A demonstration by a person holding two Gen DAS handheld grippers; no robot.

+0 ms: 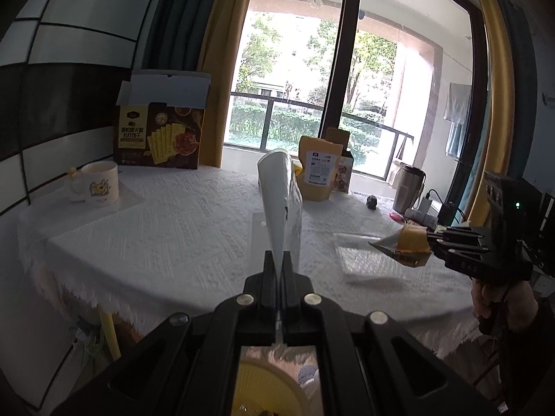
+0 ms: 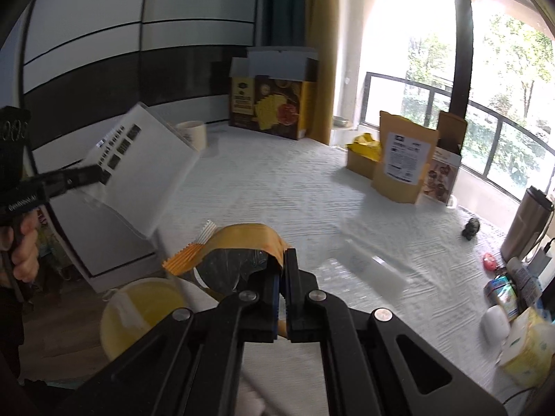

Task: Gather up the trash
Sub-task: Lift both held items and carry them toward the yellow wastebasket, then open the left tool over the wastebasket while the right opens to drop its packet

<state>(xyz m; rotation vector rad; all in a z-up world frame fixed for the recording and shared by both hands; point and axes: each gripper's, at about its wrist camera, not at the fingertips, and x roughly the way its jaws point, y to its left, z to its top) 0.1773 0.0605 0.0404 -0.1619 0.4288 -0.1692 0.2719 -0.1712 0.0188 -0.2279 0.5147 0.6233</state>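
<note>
White lace cloth is covering the worktop as two hand-held tools are carrying trash above it. The left tool is pinching a white glossy packet by its lower edge, jaws pressed together on it, the packet standing upright over the worktop in the left wrist view; in the right wrist view the same packet is showing at nine o'clock, tilted, with dark print on its face. The right tool is clamping an orange snack wrapper with a clear window and crimped end, jaws pressed together on it; from the left wrist camera that wrapper is hanging at three o'clock, clear of the cloth. A person's hand is gripping the right tool's handle. A yellow bin is sitting off the worktop's edge at seven o'clock in the right wrist view. Toward eleven o'clock in the left wrist view, a cracker box is standing open near a cartoon mug. A yellow pouch is standing at one o'clock, a steel tumbler farther right.
</note>
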